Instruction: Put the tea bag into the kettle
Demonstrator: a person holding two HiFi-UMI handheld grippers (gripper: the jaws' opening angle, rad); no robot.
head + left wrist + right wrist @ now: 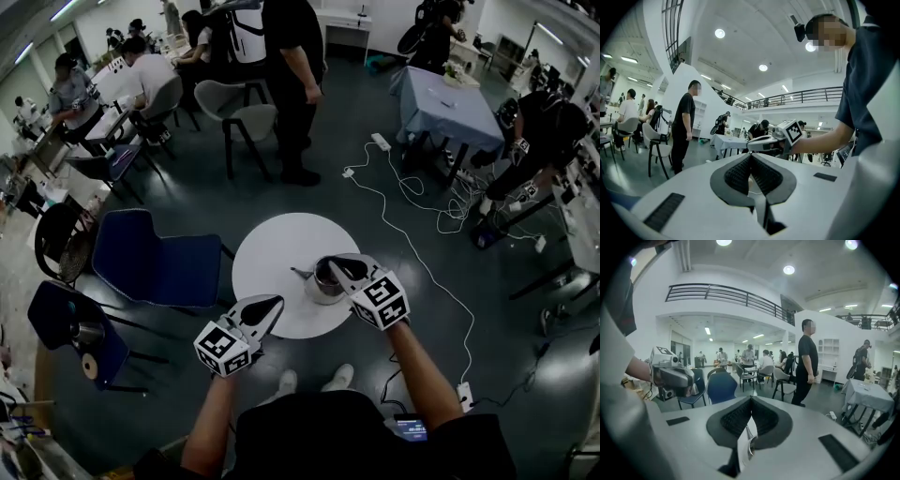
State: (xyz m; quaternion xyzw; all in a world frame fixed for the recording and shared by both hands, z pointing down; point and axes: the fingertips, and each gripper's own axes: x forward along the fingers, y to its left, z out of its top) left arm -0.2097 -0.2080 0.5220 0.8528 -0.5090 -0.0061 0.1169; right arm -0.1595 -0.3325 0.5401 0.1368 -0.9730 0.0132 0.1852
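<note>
Table (pixel 272 246) and kettle (pixel 322 289) overhead only, tea bag (pixel 745 442) pinched in right claw (pixel 751 400)

The head view looks steeply down from above the person onto the round white table (pixel 281 246). The left gripper (pixel 275 302) and right gripper (pixel 330 263) sit low in its wide frame. The left gripper view rides close behind that gripper's grey jaws and faces level and slightly upward across the hall. The right gripper view does the same from the other side. Each one catches the opposite gripper, and all three views share the standing person in black clothes (pixel 292 84).
</note>
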